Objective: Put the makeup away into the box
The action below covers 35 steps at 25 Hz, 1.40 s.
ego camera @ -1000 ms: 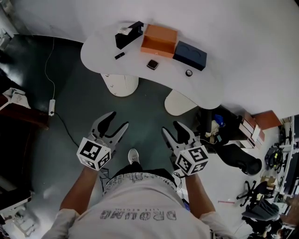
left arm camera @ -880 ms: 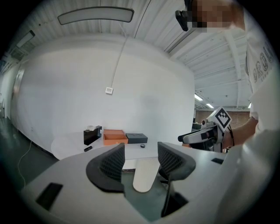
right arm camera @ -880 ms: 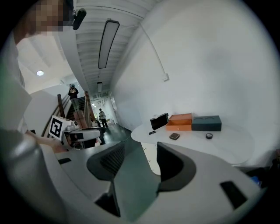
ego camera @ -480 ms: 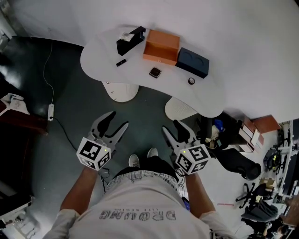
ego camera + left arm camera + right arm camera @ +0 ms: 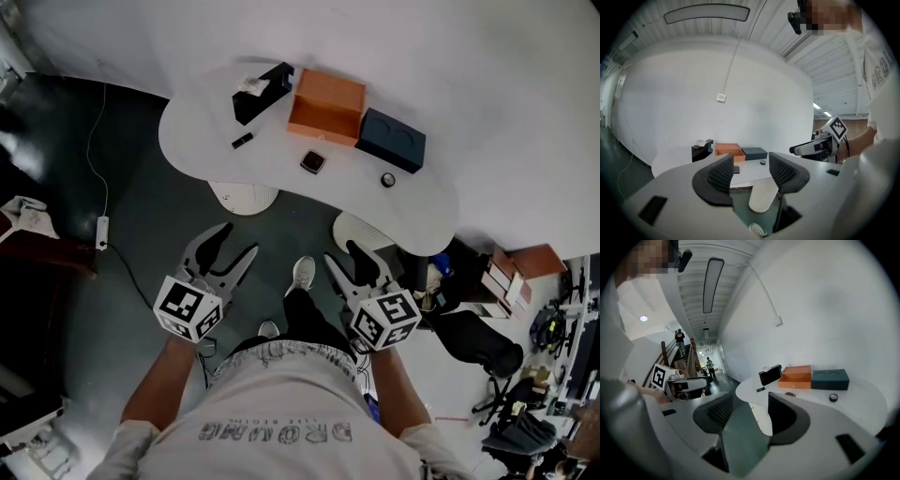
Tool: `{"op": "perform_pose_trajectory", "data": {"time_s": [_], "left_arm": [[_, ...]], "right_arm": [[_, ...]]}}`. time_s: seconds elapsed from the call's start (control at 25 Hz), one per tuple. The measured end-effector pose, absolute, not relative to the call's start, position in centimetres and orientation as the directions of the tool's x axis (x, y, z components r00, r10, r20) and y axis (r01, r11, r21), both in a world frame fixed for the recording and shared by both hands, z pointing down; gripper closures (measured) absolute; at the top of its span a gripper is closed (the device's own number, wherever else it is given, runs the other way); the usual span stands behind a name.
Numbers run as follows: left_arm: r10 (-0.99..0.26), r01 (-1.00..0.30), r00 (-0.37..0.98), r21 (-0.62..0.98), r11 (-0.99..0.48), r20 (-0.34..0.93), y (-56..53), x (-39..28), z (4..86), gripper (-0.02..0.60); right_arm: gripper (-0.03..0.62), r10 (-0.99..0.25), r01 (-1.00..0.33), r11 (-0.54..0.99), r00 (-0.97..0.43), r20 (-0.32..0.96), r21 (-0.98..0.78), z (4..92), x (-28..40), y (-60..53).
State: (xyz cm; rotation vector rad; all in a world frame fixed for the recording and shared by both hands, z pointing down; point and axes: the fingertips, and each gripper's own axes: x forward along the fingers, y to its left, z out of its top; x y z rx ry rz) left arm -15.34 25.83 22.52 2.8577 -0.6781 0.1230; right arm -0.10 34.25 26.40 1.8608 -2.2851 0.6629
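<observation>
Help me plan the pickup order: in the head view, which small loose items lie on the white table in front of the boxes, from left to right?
slim black stick → dark square compact → small round jar

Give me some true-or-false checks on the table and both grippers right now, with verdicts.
1. The left gripper and the right gripper are both open and empty. True.
2. The orange box is shut. False: it stands open at the top.
3. The small round item lies inside the orange box. False: it lies on the table, in front of the dark blue box.
4. The dark blue box stands beside the orange box. True.
</observation>
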Motion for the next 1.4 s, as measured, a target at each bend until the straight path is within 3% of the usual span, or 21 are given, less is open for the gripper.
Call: {"op": "perform_pose_trajectory", "data": {"time_s": [0.84, 1.4], "left_arm": [[-0.495, -0.529, 0.845, 0.188, -0.827, 0.203, 10.9, -2.6, 24.7, 0.330], [-0.502, -0.545, 0.831, 0.171, -0.821, 0.238, 5.9, 2.4, 24.7, 0.330]], "right_arm": [[0.352, -0.849, -0.918, 0.221, -0.347, 0.399, -0.329, 29.2, 12.1, 18.8], [0.355, -0.848, -0.914, 0.216, -0.350, 0.398, -0.344, 29.6, 18.2, 13.8]]}}
